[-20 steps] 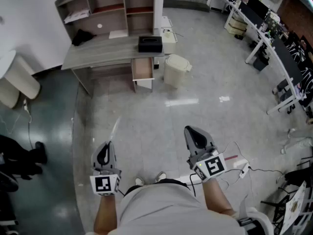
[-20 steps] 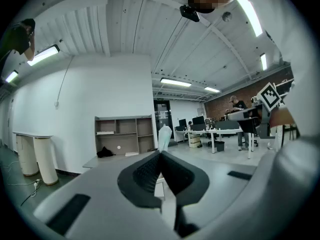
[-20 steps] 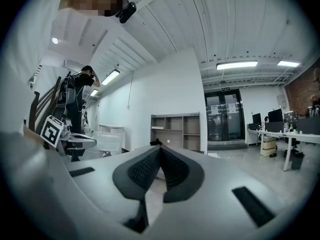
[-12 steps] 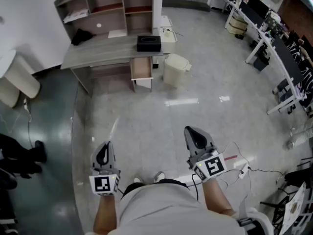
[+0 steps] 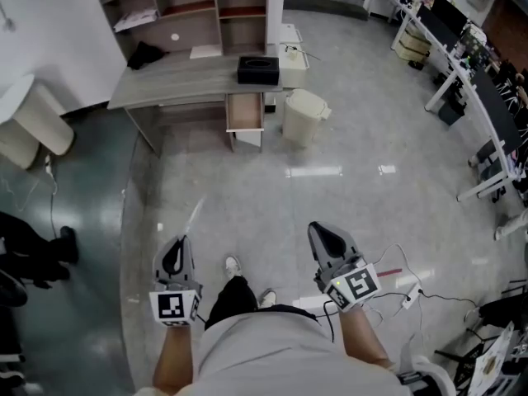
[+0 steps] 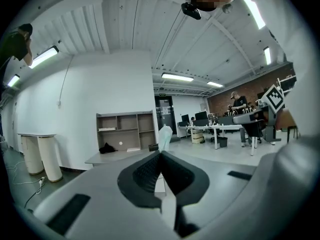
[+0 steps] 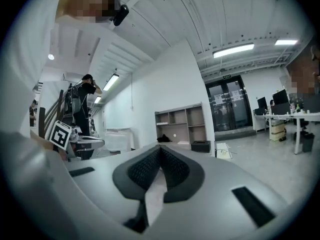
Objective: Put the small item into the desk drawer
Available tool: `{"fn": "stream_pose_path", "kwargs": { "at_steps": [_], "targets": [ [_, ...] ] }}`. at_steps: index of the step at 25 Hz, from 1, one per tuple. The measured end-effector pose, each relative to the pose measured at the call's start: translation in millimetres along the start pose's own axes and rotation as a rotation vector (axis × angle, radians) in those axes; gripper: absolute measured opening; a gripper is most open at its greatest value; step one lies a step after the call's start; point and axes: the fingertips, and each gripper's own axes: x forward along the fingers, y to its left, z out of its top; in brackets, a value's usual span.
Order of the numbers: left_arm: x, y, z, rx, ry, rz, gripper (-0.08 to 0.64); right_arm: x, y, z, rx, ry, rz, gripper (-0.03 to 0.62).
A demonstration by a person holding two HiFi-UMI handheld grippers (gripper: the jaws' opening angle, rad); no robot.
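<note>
Left gripper view showed the left gripper [image 6: 160,154] jaws clamped on one thin pale strip [image 6: 164,134]. Only the head view clearly showed the table's [image 5: 165,85] one open drawer [image 5: 245,111], at 12 o'clock and well apart from both grippers. Right gripper [image 7: 160,149] jaws were together with nothing between; the strip's long axis ran along the left jaws, free end toward 1 o'clock.

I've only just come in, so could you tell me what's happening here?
A person holds a two-jaw gripper in each hand, some way across the floor from the desk. The left gripper is shut on a thin pale item; the right gripper is shut and empty. The desk's drawer stands open, and the item is not yet in it.
</note>
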Motion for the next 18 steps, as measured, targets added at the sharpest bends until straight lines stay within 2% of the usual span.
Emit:
{"fn": "stream_pose_path", "kwargs": {
  "at_steps": [3,7,12,18],
  "targets": [
    [26.9,7.0,-8.1,0.005,0.000,-0.004,0.017,18.9,-15.6,0.0,-0.010,0.008,-0.005,0.023],
    [82.3,22.5,-33.6,-0.030,0.048,-0.041,0.017,56.2,-41.3,-9.6,-0.010,0.039,-0.042,0.023],
    [183.9,62.3,-11.6,-0.057,-0.014,-0.088,0.017,135.1,-82.2,7.0,-0.025,0.070,-0.097,0.023],
    [294.6,139.1,-6.3,-0.090,-0.016,-0.123,0.017,250.9,-112.6,47.7,-0.063,0.088,-0.134,0.023]
  ]
}}
